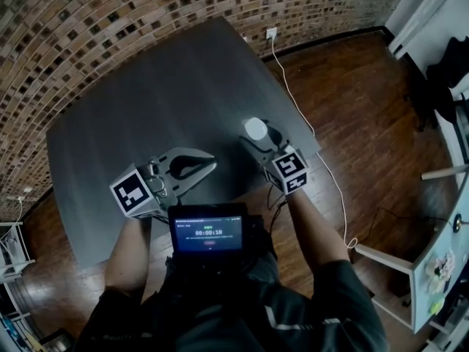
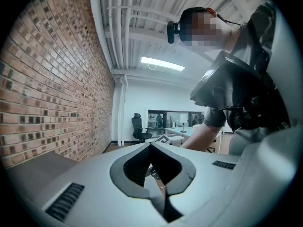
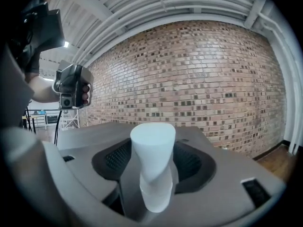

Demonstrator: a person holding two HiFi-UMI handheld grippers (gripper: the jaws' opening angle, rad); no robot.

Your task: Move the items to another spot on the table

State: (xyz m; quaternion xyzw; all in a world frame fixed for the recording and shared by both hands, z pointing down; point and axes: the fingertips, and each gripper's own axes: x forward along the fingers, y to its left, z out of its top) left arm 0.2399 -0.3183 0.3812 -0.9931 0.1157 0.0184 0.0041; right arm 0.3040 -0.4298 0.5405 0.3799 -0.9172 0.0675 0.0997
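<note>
Releasing, apparently, the white bottle [image 3: 152, 164] near the table's [image 1: 161, 94] right corner: right gripper [image 1: 257, 135] spread clear around it, left gripper [image 1: 209, 166] closed, empty; next, withdraw without tipping

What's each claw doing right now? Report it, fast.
Left claw: closed, empty.
Right claw: open, with the white container standing between its jaws, apparently not gripped.

Both bare forearms [image 1: 311, 229] reach forward. The left claw [image 1: 209, 167] points level, its jaws closed together and empty. The right claw [image 1: 256, 141] tilts slightly downward, jaws apart.
</note>
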